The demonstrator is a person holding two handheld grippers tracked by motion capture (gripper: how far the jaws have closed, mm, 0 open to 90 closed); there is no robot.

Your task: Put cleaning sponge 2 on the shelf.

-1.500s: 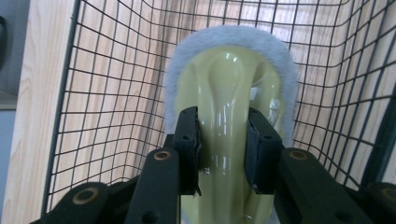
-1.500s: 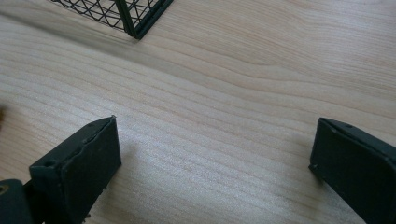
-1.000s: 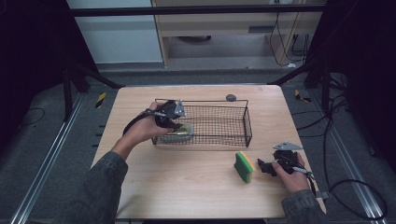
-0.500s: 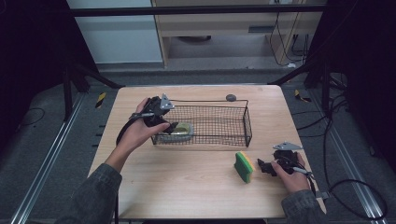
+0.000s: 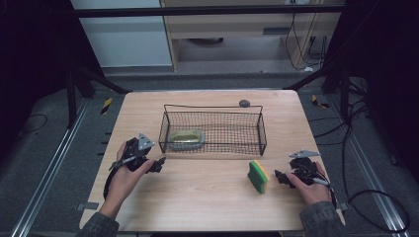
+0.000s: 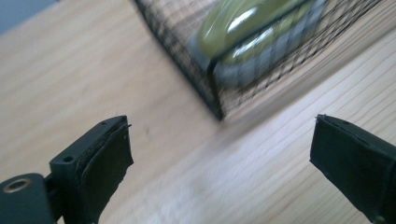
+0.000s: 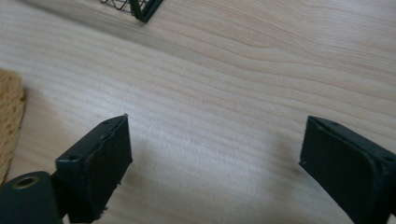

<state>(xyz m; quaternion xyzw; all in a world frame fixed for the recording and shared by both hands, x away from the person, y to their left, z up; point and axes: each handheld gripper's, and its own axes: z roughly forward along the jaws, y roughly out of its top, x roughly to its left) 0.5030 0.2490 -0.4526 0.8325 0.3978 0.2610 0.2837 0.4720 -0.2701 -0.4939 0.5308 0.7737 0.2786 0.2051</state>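
Observation:
A black wire basket [image 5: 261, 129] stands at the middle of the wooden table and holds a green-and-grey dish [image 5: 187, 138] at its left end. In the left gripper view that dish [image 6: 254, 37] lies behind the basket's mesh corner [image 6: 212, 100]. My left gripper [image 5: 159, 165] rests on the table left of the basket's front corner, open and empty [image 6: 219, 156]. A green-and-yellow sponge [image 5: 258, 176] stands on edge at the front right. My right gripper [image 5: 279, 177] sits just right of the sponge, open with bare wood between its jaws [image 7: 212, 156]; the sponge's edge [image 7: 10, 121] shows at far left.
A small dark round object [image 5: 244, 103] lies on the table behind the basket. Bare wood runs along the front between the two hands. The floor around the table carries metal rails [image 5: 52, 168] and cables [image 5: 378, 195].
My left gripper has come out of the basket, leaving the dish inside, and has moved down and toward the person onto the table. The right gripper has stayed put.

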